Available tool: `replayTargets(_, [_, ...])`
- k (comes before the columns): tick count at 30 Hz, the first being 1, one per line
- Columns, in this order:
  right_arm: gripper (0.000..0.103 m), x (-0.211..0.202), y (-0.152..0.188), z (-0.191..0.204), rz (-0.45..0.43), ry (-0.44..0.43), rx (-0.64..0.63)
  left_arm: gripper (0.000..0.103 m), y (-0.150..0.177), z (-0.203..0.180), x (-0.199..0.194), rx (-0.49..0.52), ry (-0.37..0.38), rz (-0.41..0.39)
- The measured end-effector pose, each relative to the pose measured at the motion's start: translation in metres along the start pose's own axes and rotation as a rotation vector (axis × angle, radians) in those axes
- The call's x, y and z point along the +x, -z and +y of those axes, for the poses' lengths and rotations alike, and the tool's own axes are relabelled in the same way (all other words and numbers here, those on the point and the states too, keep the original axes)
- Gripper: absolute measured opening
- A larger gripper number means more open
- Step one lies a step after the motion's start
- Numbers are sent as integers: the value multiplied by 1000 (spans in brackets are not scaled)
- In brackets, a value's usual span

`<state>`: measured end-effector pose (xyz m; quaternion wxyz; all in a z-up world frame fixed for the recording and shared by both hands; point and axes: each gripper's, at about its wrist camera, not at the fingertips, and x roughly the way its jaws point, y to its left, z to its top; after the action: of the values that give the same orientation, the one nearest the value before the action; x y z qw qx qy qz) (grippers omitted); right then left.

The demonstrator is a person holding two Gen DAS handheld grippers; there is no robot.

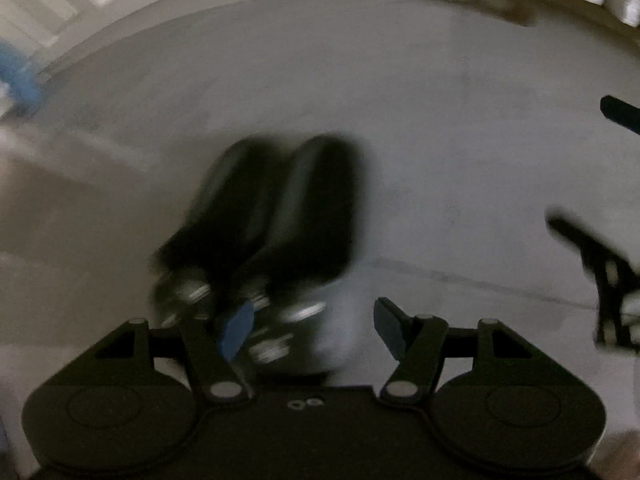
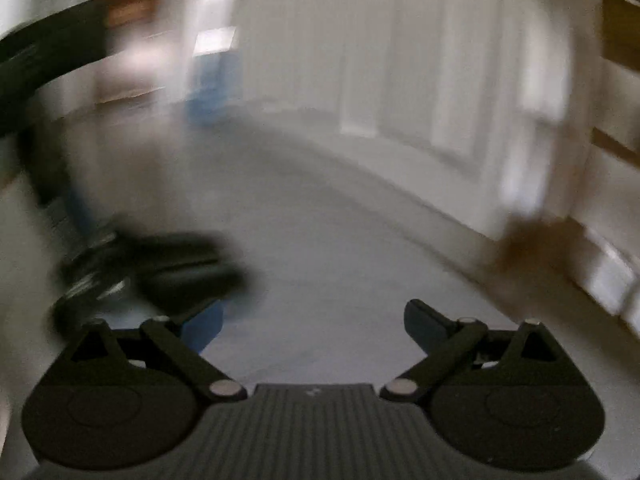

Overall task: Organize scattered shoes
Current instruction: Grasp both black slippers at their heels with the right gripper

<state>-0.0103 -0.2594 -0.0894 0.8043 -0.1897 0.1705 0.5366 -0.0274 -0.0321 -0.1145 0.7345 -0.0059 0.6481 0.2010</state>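
Black, and badly smeared by motion blur, the pair of shoes [image 1: 264, 232] lies side by side on the pale grey floor [image 1: 440, 152], toes pointing away from us, heels nearest our left gripper [image 1: 312, 328]. That claw is spread wide and holds nothing; its left blue pad [image 1: 238, 332] overlaps the heel of the nearer shoe in the left wrist view, though we cannot tell whether it touches or merely hovers above. The right gripper [image 2: 312, 324] is likewise released and empty, with bare floor between its fingers. In its view the same shoes [image 2: 160, 268] sit off to the left, near but outside its reach, and the other tool shows at the left edge only as a dark streak.

We judge the risks as follows. Both views are blurred, so the tools look to be travelling fast; a fast, open jaw arriving at the heels could knock the shoes apart and spoil a pair that already looks aligned. If we close on only one heel wall, the shoe may twist or drop when lifted. The two tools are working close together, so they could also collide. The white skirting and doors [image 2: 400, 100] lie well beyond.
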Motion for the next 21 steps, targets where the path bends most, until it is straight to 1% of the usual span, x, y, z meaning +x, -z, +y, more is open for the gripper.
replayTargets(1, [99,8,-4,7,-16,-57,-71,67,7,16,5,-30,-13,5])
replayTargets(2, [99,17,-9,10,-34,-111,-143,67,7,20,8,-50,-9,12])
replayTargets(3, [99,28,-15,13,-54,-167,-222,67,10,34,17,-107,9,36])
replayTargets(4, [99,40,-22,12,-67,-223,-283,67,11,39,22,-129,28,51])
replayTargets(5, [99,51,-28,7,-72,-264,-310,67,13,43,26,-150,47,66])
replayTargets(7, [99,80,-38,-5,-67,-366,-322,67,16,52,35,-192,84,95])
replayTargets(8, [99,94,-40,-10,-58,-405,-322,67,16,53,36,-195,92,100])
replayTargets(10, [99,128,-43,-18,-22,-464,-331,66,14,57,41,-214,110,116])
replayTargets(13, [98,169,-43,-15,16,-551,-352,67,10,60,41,-230,128,135])
replayTargets(19, [98,197,-35,-3,17,-682,-403,67,-8,84,54,-256,103,161])
replayTargets(21, [97,206,-34,1,23,-729,-430,67,-12,89,55,-246,123,180])
